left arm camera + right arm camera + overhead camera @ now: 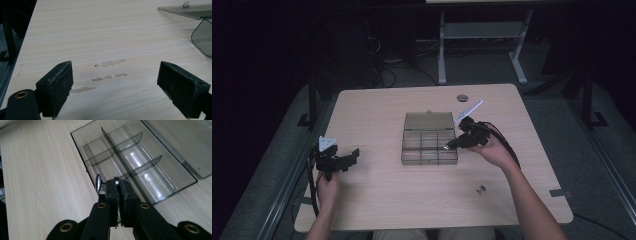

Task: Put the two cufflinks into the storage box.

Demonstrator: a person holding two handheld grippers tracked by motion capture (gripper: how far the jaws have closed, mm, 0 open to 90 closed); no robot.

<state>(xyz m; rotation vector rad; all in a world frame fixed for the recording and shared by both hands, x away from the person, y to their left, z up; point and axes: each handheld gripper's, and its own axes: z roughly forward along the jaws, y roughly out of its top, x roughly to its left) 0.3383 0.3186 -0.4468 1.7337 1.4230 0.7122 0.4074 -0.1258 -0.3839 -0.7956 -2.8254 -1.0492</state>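
Note:
A smoky clear compartment box (pixel 429 150) lies at the table's middle with its lid (pixel 428 121) folded back flat. My right gripper (pixel 450 146) hovers at the box's right edge, shut on a small metal screw (pixel 98 182) whose round head sticks out beside the pads. In the right gripper view the gripper (pixel 118 183) hangs over the box's near rim, with the divided compartments (pixel 140 162) beyond it. My left gripper (pixel 353 156) rests low at the table's left, open, with nothing between its pads (pixel 58 85). The box's corner (pixel 203 37) lies off to its right.
Small loose metal parts (pixel 481 189) lie near the table's front right. A dark round disc (pixel 462 97) sits near the far edge of the wooden table (pixel 377 200). Scuff marks (pixel 110 63) show on the wood ahead of the left gripper.

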